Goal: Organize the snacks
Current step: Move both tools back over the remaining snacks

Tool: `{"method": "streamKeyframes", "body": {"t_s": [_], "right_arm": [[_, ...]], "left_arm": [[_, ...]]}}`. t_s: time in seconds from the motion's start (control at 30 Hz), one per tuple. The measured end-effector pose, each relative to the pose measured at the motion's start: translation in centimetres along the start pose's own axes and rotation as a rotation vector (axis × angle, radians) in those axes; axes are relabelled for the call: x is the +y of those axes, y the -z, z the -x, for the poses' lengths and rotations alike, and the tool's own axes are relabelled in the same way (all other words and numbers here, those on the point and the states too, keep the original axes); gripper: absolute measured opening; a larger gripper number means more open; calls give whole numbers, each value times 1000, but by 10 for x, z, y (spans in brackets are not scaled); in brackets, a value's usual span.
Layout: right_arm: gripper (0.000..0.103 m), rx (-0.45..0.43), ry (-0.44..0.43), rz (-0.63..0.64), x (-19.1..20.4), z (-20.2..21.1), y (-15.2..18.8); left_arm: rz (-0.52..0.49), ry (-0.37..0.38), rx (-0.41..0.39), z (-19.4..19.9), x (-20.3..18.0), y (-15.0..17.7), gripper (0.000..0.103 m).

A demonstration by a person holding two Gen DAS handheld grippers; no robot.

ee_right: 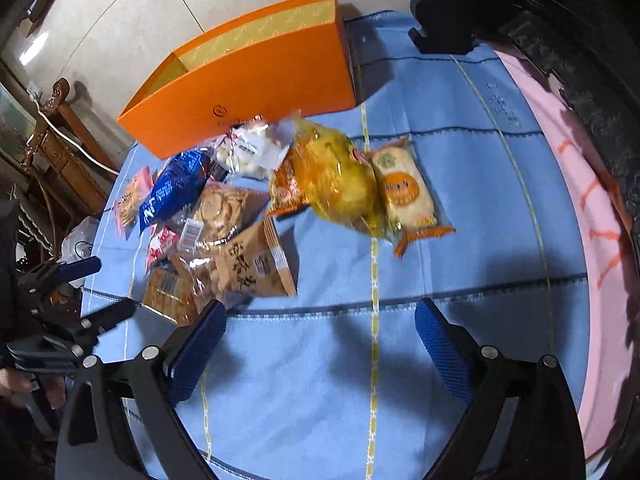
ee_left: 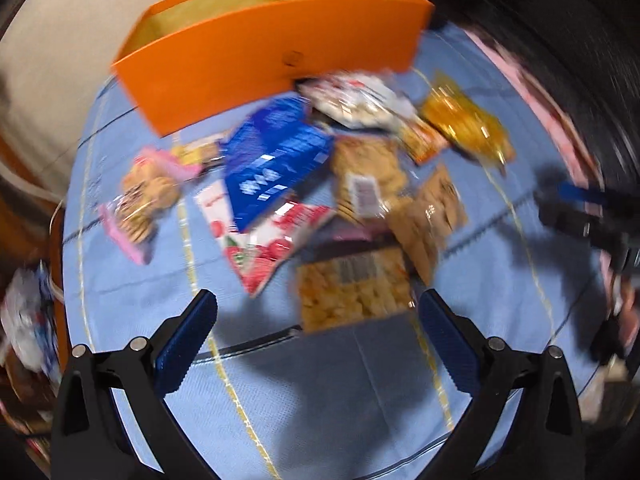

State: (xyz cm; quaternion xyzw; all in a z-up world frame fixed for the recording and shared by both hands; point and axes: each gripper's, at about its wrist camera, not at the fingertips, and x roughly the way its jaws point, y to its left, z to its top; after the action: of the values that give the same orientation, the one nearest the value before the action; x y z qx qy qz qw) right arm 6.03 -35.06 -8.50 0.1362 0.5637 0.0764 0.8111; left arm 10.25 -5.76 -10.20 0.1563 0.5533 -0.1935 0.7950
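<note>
Light-blue woven tablecloth [ee_right: 440, 160] with thin yellow and dark stripes covers the work surface; a pale tiled wall stands behind it and a pink cloth edge [ee_right: 600, 280] runs along the far right.

Open-topped orange cardboard box [ee_right: 248, 92] with a pale yellow lining stands at the back of the cloth; what it contains cannot be judged.

Loose snack packets lie in a heap just in front of the box:
- blue foil packet [ee_left: 272, 164], overlapping a red-and-white packet [ee_left: 276, 244];
- pink-edged clear bag of round biscuits [ee_left: 140, 204], apart to the left;
- clear bag of small yellow crackers [ee_left: 352, 296], nearest the left gripper;
- brown paper pouch [ee_right: 252, 268] with dark lettering;
- yellow crinkled foil bag [ee_right: 340, 184], touching an orange-trimmed clear wrapper holding a pale bun [ee_right: 408, 192].

Left gripper [ee_left: 318, 316]: blue-padded jaws spread wide above the cloth, gripping nothing.

Right gripper [ee_right: 320, 320]: jaws likewise spread wide over bare cloth, nothing between them.
</note>
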Motion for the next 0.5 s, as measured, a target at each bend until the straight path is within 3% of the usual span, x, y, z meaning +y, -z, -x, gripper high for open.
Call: {"method": "streamKeyframes", "body": {"t_s": [0.23, 0.5], "right_arm": [[96, 20, 5, -37, -9, -5, 0], [96, 34, -8, -57, -12, -13, -9]], "left_arm": [[-198, 39, 66, -30, -23, -4, 99], [-242, 64, 139, -63, -25, -6, 99]]}}
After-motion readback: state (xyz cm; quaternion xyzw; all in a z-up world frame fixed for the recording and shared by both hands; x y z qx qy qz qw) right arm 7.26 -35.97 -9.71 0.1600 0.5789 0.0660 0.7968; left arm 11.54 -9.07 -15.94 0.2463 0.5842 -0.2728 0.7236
